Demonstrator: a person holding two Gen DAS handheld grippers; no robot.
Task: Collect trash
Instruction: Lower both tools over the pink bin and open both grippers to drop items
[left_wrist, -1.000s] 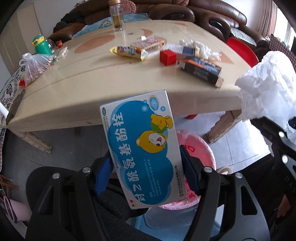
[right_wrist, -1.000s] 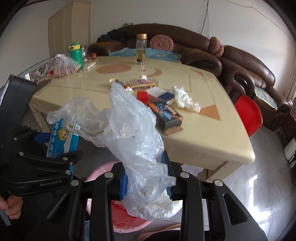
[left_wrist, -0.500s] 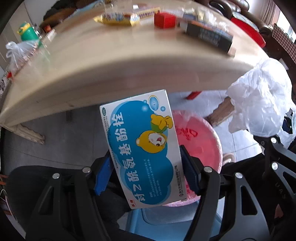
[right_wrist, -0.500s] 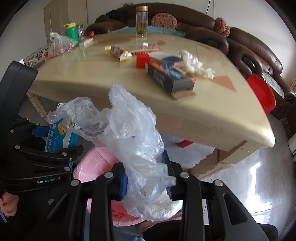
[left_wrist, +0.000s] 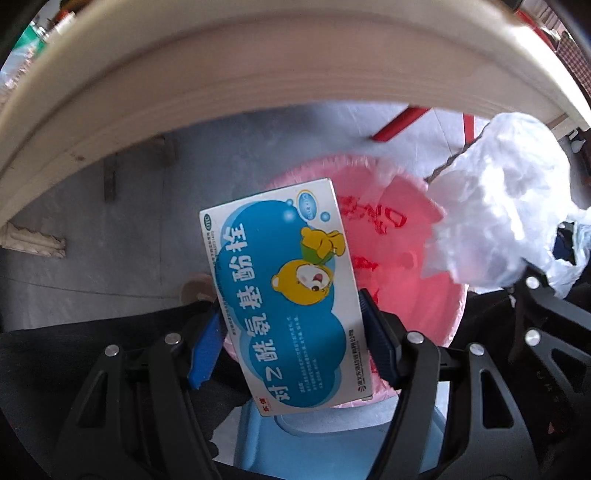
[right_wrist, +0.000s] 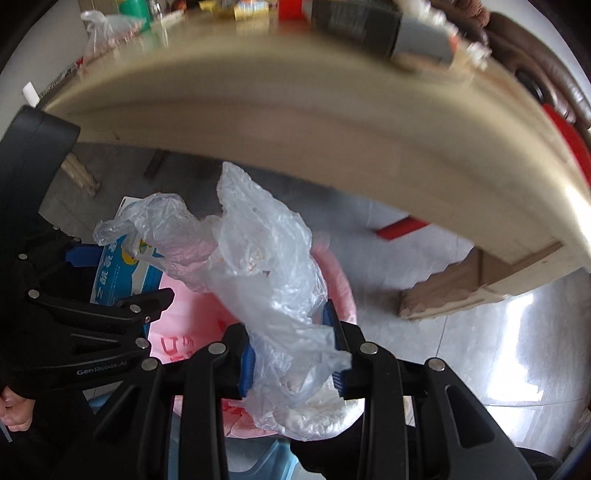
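Below the table (left_wrist: 258, 66) edge, over the pink bin (left_wrist: 399, 258): two pieces of trash, both ready for the drop. Clamped in the left gripper (left_wrist: 291, 339), jaws shut on its long sides, a blue-and-white box (left_wrist: 280, 295), long axis pointing forward and up from the jaws, far end reaching over the bin's near-left rim, lower end short of it. Pinched in the right gripper (right_wrist: 291, 350), a crumpled clear bag (right_wrist: 266, 273), bulk hanging directly above the bin's mouth, loose tail spilling left toward the box. Nearer the bin's centre: the bag, by this judgement first to fall cleanly. For the box, likely a short push forward over the bin before release. Beneath the bin, a pale blue stool (left_wrist: 314, 439).
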